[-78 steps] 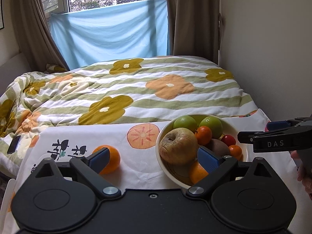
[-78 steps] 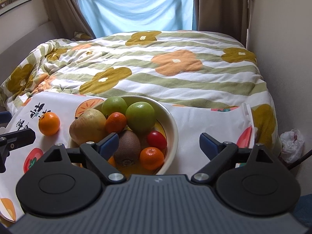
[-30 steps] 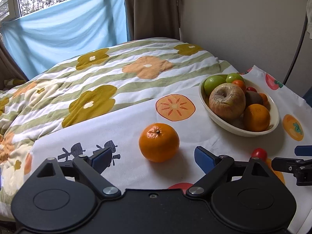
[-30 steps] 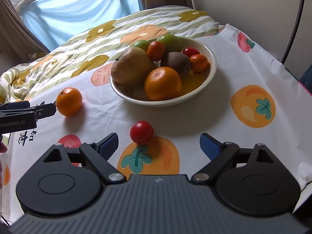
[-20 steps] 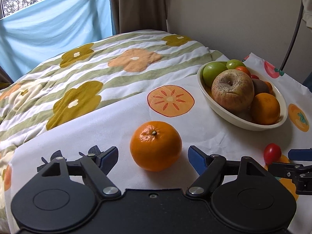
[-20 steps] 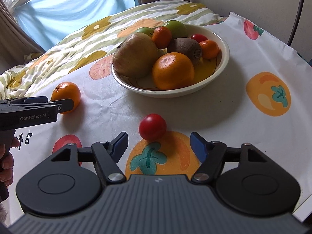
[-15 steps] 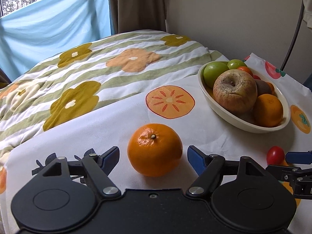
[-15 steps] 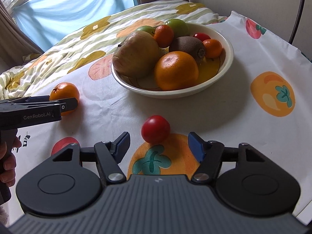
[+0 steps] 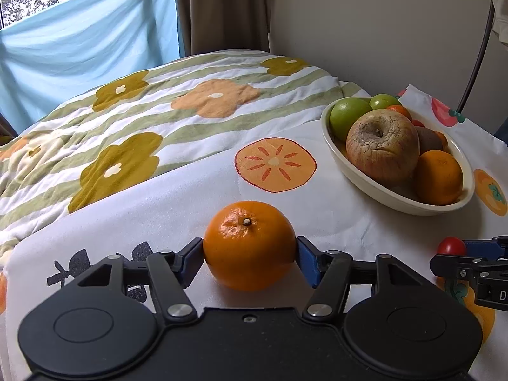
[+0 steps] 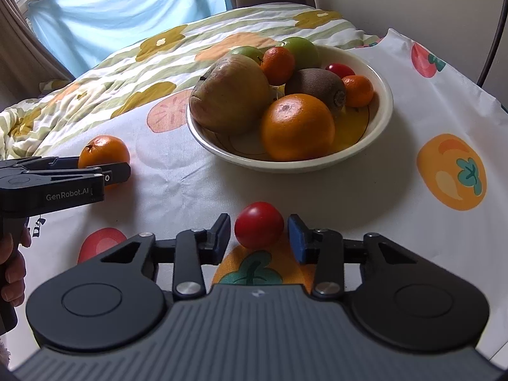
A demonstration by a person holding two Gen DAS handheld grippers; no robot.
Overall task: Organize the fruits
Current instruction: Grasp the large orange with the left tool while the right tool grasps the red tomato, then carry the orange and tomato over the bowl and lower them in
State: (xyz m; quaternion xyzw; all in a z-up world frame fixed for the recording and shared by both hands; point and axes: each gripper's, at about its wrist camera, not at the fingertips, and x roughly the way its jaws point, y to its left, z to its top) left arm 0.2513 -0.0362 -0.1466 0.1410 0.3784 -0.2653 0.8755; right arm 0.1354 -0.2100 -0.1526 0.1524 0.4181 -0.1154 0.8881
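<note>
A loose orange (image 9: 244,228) lies on the fruit-print cloth (image 9: 177,209). My left gripper (image 9: 249,254) is closing around it, and both blue pads (image 9: 306,260) touch its sides. A small red tomato (image 10: 258,222) lies on the cloth in front of the cream fruit bowl (image 10: 285,166). It is between the closing jaws of my right gripper (image 10: 258,233), with a thin gap at each pad. In the right wrist view the left gripper (image 10: 108,171) reaches in from the left at the orange (image 10: 101,149).
The bowl (image 9: 381,190) holds a wrinkled apple (image 9: 381,149), green fruits, a kiwi (image 10: 317,85), an orange (image 10: 297,130) and small mandarins. A flowered quilt (image 9: 143,133) covers the bed behind the cloth. A wall and a dark cable (image 9: 476,54) stand at the right. A hand (image 10: 11,266) grips the left tool.
Both grippers came down and forward over their fruits and narrowed. The left pads now touch the orange. The right pads have drawn in close beside the tomato.
</note>
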